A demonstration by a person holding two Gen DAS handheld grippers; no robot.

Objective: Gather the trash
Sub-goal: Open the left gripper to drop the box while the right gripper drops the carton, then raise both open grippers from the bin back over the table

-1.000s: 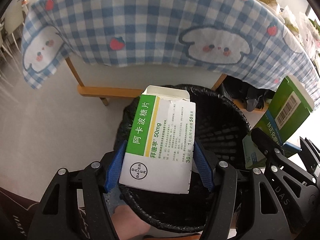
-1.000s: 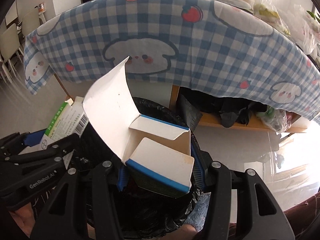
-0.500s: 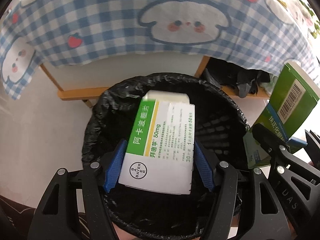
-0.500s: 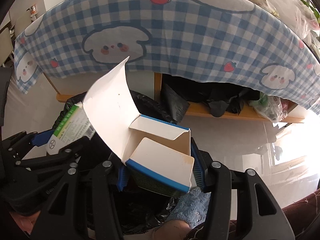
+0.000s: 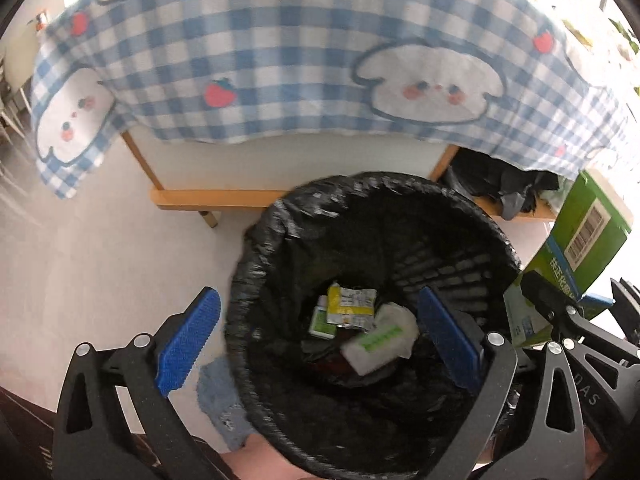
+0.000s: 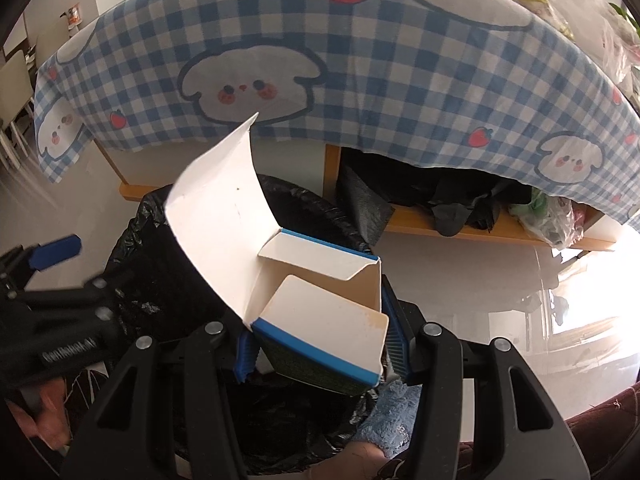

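Note:
A bin with a black liner (image 5: 256,264) stands on the floor below both grippers. My left gripper (image 5: 318,338) hangs over it, its jaws opening wide with nothing between the blue pads (image 5: 188,336). A white and green medicine box (image 5: 376,344) lies at the bin's bottom beside a yellow packet (image 5: 350,306). My right gripper (image 6: 320,348) is shut on an open white carton with a blue edge (image 6: 320,332), its long flap (image 6: 220,216) standing up over the bin rim (image 6: 304,200). The left wrist view shows that carton's green side (image 5: 580,248) at the right.
A table with a blue checked bunny cloth (image 5: 280,60) stands behind the bin on wooden rails (image 5: 208,196). Black bags (image 6: 440,200) and a plastic bag (image 6: 556,220) lie on the shelf under it. A fuzzy blue slipper (image 5: 224,400) is beside the bin.
My left gripper has opened and the medicine box has fallen from it into the bin. The right gripper still holds its carton above the bin rim.

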